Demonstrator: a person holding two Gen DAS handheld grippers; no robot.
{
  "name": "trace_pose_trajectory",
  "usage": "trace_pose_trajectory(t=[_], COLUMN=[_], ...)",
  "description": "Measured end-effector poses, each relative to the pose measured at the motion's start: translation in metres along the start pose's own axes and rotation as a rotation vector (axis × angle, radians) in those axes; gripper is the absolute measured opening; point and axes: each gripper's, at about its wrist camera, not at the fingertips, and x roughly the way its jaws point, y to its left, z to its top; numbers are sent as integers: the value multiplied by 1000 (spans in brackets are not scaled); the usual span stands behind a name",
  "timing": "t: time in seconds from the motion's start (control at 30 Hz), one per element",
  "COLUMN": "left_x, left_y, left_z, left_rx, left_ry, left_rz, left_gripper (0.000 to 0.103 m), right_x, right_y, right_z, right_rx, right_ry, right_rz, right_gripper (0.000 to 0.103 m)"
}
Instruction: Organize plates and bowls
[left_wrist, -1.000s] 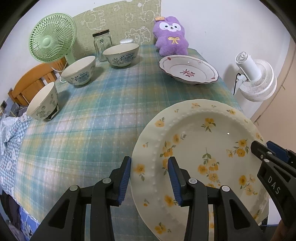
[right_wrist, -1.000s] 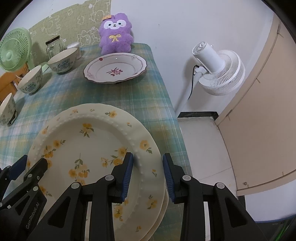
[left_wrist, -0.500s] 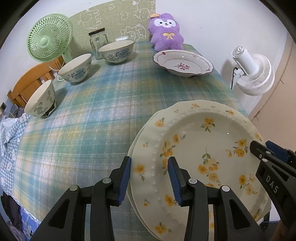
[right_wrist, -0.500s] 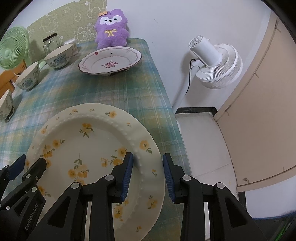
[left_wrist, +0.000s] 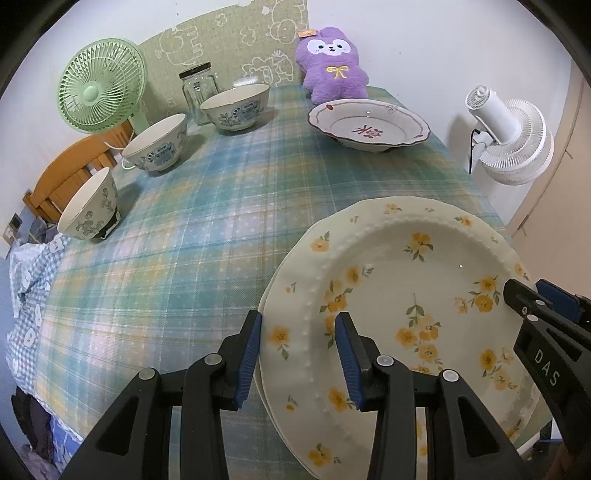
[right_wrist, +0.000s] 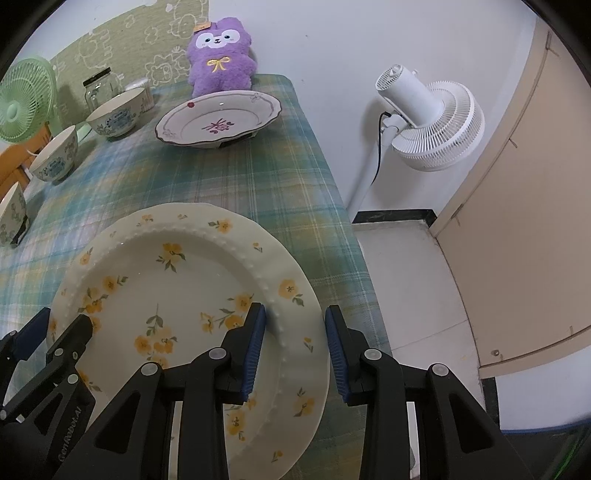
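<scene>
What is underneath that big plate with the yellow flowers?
Under the yellow-flower plate, a second plate's rim peeks out at its left edge; the plaid tablecloth lies beneath. The rest of that plate is covered.

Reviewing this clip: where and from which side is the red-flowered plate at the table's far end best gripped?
Probably the near rim, approached from the front: the red-flowered plate sits propped on something dark, lifting its rim off the cloth, and the purple plush toy blocks the back.
</scene>
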Motion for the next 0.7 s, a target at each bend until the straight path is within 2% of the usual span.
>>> trace_pose_trajectory(t=[0.23, 0.37, 0.47, 0.6, 0.7], left_x=[1, 1, 2, 2, -1], left_y=[0, 1, 2, 5, 9], left_z=[-1, 1, 2, 4, 9], left_rx=[5, -5, -10, -26, -43], left_ry=[3, 7, 15, 30, 18], left_rz=[3, -13, -25, -30, -39], left_gripper=[40, 46, 52, 63, 63], right_x=[1, 2, 2, -7, -13], right_y=[1, 2, 3, 7, 9], right_z=[1, 2, 4, 9, 14], right_rx=[-17, -25, -29, -48, -60], right_ry=[7, 15, 23, -17, -32], right_rz=[5, 4, 37, 60, 71], right_gripper=[39, 40, 51, 67, 68])
